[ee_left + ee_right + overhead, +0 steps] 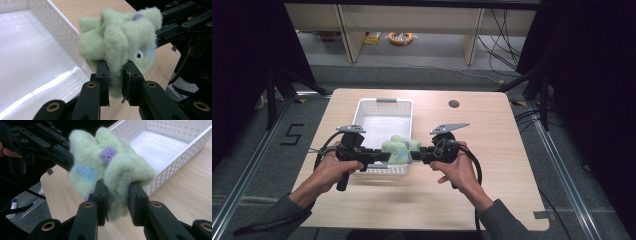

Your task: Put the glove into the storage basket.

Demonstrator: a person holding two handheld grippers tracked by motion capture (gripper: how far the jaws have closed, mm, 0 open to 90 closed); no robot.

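Observation:
A light green plush toy (399, 149) with a purple dot and a blue patch hangs between both grippers, above the near right corner of the white basket (377, 106). My left gripper (384, 156) pinches the toy (120, 42) from the left, its jaws shut on a fold of the fabric. From the right, my right gripper (414, 156) is shut on another fold of the toy (110, 167). The basket (62, 27) is empty inside. In each gripper view the other gripper grips the toy's far side.
The basket (180, 147) stands on a light wooden table (492, 140) with a round cable hole (454, 104) at the back right. Bare tabletop lies to the right of the basket and in front of it. Dark curtains and floor rails flank the table.

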